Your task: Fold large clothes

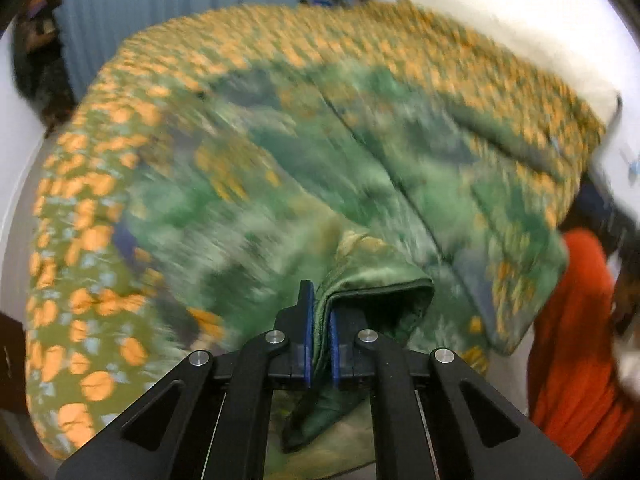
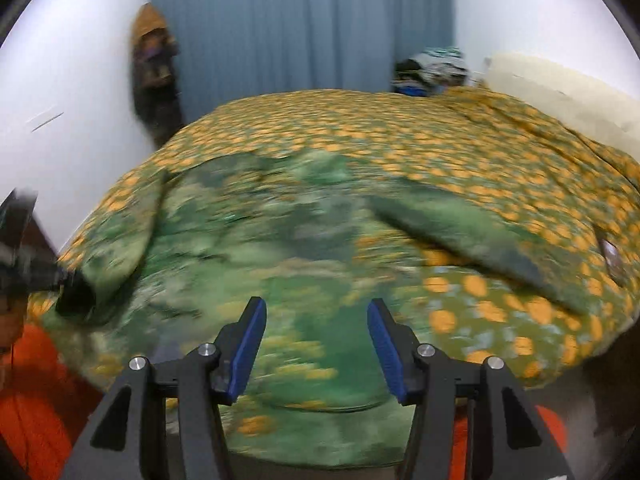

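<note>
A large green patterned garment point(image 1: 312, 184) lies spread over a bed, blurred in both views. My left gripper point(image 1: 319, 320) is shut on its dark green sleeve cuff point(image 1: 384, 292), the fabric pinched between the blue pads. In the right wrist view the same garment point(image 2: 280, 248) fills the middle, with one sleeve point(image 2: 460, 224) stretching to the right. My right gripper point(image 2: 316, 344) hovers open above the garment's near edge, nothing between its blue pads point(image 2: 250, 344). At the far left of that view the left gripper point(image 2: 52, 276) holds the other sleeve's end.
The bed cover point(image 2: 400, 132) is olive with orange dots. A blue curtain point(image 2: 300, 20) hangs behind, a pile of clothes point(image 2: 432, 68) sits at the far corner, a cream headboard point(image 2: 560, 92) stands to the right. An orange-clad person point(image 1: 572, 340) stands at the bed's near edge.
</note>
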Demonstrator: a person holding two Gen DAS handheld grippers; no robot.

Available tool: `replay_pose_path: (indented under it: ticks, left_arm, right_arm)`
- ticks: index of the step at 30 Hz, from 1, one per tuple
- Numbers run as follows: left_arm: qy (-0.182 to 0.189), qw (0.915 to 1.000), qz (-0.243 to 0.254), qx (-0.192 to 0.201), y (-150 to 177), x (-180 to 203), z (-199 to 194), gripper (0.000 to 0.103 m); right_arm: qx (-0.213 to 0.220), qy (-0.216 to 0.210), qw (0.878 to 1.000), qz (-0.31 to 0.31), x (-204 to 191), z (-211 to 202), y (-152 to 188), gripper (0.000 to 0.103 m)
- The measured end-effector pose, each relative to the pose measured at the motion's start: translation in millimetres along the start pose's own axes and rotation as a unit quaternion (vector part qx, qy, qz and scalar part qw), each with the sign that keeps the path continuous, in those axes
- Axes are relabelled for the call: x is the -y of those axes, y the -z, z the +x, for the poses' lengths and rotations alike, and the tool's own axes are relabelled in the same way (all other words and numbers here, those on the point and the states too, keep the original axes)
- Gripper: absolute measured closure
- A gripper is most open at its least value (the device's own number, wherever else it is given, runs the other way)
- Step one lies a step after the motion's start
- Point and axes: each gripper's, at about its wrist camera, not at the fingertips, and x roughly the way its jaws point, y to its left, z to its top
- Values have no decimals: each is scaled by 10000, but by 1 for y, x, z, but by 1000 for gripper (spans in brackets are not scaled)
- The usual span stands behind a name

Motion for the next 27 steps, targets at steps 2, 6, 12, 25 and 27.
replay_pose_path:
  ticks: [2, 6, 12, 25, 27]
  left_arm:
    - [-151, 9985, -364, 386, -9, -30, -33, 98]
    - [-790, 9828, -1350, 986, -11, -118, -90, 98]
    - [-2303, 9150, -3148, 1030, 40, -245, -118, 85]
    - [-150, 9663, -2534, -420, 56, -129, 12, 29]
    - [-39, 9699, -2266, -893, 52, -107, 49, 29]
  right_arm:
    - [0, -14, 9999, -133, -11, -3, 4, 49]
    - [-8, -21, 9998, -199, -14, -7, 6, 49]
    - [-50, 15, 9999, -133, -3, 2, 0, 49]
    - [-623, 273, 9963, 521, 51, 38, 0, 45]
    - [-645, 225, 9963, 519, 52, 40, 1, 45]
